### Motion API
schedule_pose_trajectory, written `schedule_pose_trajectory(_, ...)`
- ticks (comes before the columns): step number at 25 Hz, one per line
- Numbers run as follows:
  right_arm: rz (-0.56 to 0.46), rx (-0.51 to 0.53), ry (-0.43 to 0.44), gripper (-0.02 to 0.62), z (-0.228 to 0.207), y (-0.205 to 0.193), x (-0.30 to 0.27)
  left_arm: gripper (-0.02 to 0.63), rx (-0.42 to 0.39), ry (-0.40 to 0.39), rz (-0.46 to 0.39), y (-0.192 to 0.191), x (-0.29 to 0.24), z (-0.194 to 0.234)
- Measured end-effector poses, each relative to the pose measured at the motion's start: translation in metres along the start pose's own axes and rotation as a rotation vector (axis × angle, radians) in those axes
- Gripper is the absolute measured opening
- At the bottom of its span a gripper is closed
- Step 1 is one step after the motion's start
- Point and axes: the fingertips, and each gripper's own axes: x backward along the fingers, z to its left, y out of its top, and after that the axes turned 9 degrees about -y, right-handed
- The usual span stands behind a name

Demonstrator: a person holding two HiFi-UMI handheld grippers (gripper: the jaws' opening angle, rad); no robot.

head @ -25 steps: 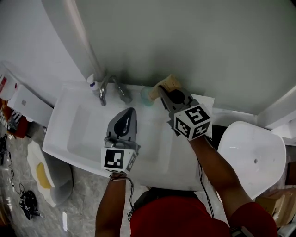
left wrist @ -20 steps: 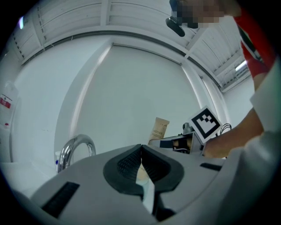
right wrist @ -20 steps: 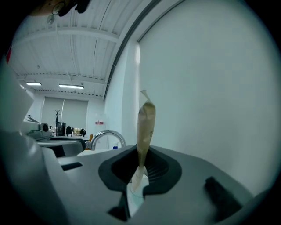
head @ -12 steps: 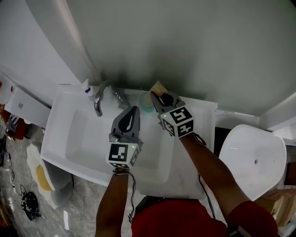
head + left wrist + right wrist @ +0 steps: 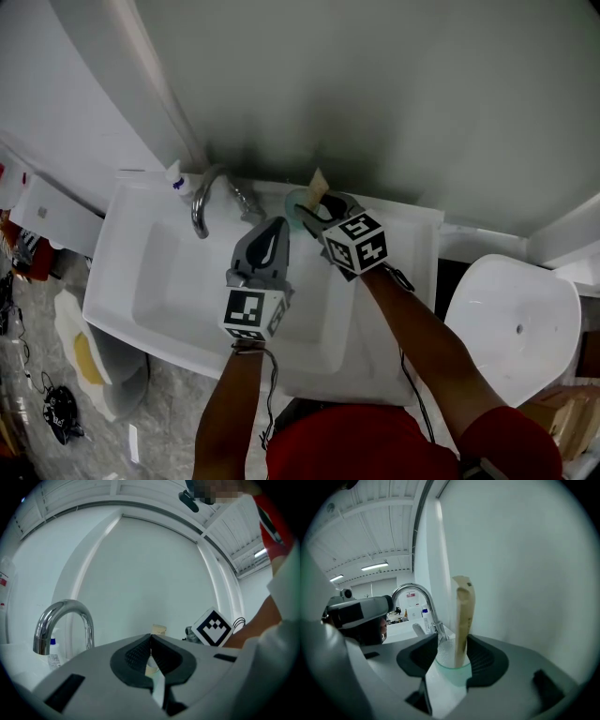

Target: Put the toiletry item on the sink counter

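Note:
The toiletry item is a beige tube (image 5: 462, 616) that stands upright in a pale green cup (image 5: 452, 663) on the sink counter by the back wall. My right gripper (image 5: 452, 656) is at the cup, and its jaws are opening. The tube stands free between them with a gap on each side. In the head view the tube (image 5: 318, 181) and cup (image 5: 296, 201) sit just past my right gripper (image 5: 314, 208). My left gripper (image 5: 277, 227) hangs over the basin, shut and empty, and its tips (image 5: 150, 649) meet in the left gripper view.
A chrome faucet (image 5: 200, 199) arches over the white sink (image 5: 131, 281), with a small white bottle (image 5: 175, 177) at its left. A white toilet lid (image 5: 511, 314) lies to the right. The wall stands close behind the cup.
The right gripper moved left toward the cup with the tube, and its jaws have now parted from the tube. The left gripper drifted slightly forward over the basin.

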Motion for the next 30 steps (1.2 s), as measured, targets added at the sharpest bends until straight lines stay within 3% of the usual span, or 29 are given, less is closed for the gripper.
schedule_pose_trajectory(5, -0.018, 0.023, -0.029, 0.212, -0.007, 0.003, 0.013, 0.017, 0.025, 0.005, 0.0, -0.006, 0.005, -0.006)
schedule_pose_trajectory(14, -0.103, -0.022, -0.175, 0.215, -0.028, 0.015, 0.075, 0.017, 0.032, -0.006, -0.051, 0.01, 0.015, -0.029)
schedule_pose_trajectory(21, -0.201, 0.009, -0.006, 0.203, 0.029, 0.039, 0.139, 0.017, 0.007, -0.025, -0.105, 0.045, 0.041, -0.055)
schedule_pose_trajectory(24, -0.28, 0.015, 0.032, 0.06, 0.051, 0.053, 0.167, 0.017, -0.005, -0.042, -0.117, 0.054, 0.057, -0.07)
schedule_pose_trajectory(30, -0.386, 0.025, 0.099, 0.031, 0.092, 0.076, 0.218, 0.017, -0.005, -0.051, -0.131, 0.07, 0.087, -0.094)
